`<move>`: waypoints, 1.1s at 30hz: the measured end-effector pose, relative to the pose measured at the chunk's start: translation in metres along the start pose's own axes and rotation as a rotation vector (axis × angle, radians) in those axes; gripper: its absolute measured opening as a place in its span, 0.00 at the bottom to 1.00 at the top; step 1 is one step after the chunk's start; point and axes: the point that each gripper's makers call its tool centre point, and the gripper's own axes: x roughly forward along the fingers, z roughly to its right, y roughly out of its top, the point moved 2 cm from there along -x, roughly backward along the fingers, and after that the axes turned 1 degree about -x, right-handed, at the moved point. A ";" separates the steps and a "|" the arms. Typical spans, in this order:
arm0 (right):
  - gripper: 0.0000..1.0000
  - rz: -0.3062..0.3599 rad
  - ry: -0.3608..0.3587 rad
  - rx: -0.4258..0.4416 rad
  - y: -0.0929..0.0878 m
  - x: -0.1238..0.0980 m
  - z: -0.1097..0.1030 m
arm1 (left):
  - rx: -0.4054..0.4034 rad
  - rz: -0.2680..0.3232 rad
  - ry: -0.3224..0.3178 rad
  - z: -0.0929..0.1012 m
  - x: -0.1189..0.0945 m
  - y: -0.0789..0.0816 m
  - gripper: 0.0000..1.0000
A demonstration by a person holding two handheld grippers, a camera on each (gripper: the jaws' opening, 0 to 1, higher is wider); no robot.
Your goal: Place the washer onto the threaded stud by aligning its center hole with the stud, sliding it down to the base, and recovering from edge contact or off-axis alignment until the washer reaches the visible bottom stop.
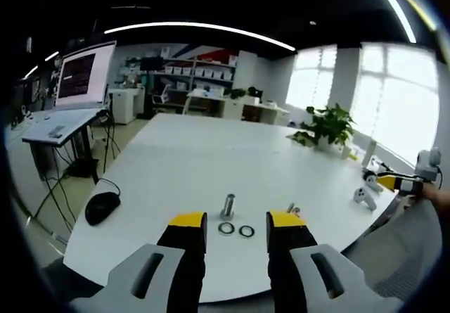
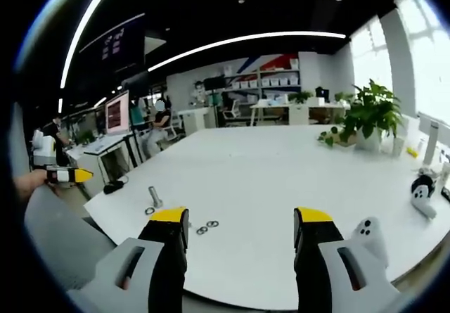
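My left hand-held gripper (image 1: 236, 230) hangs over the near edge of the large white table (image 1: 204, 165) with its yellow-tipped black jaws spread apart and nothing between them. The short upright grey metal threaded stud (image 1: 228, 205) stands just beyond the tips. Two flat dark metal ring washers (image 1: 236, 229) lie on the table at its foot (side by side). My right hand-held gripper (image 2: 242, 227) is likewise spread wide and empty, with the stud (image 2: 154, 197) off to its left.
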 end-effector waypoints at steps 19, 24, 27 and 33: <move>0.52 -0.033 0.095 -0.059 0.002 0.005 -0.014 | -0.032 -0.023 -0.034 0.005 -0.003 -0.002 0.27; 0.51 -0.083 0.206 -0.082 0.000 0.012 -0.028 | -0.041 -0.001 -0.053 0.004 -0.004 0.001 0.24; 0.52 -0.097 0.255 -0.096 0.005 0.017 -0.035 | -0.025 -0.011 -0.062 0.002 -0.003 -0.001 0.23; 0.48 -0.108 0.301 -0.216 0.020 0.034 -0.041 | -0.033 -0.013 -0.055 -0.004 -0.004 -0.002 0.22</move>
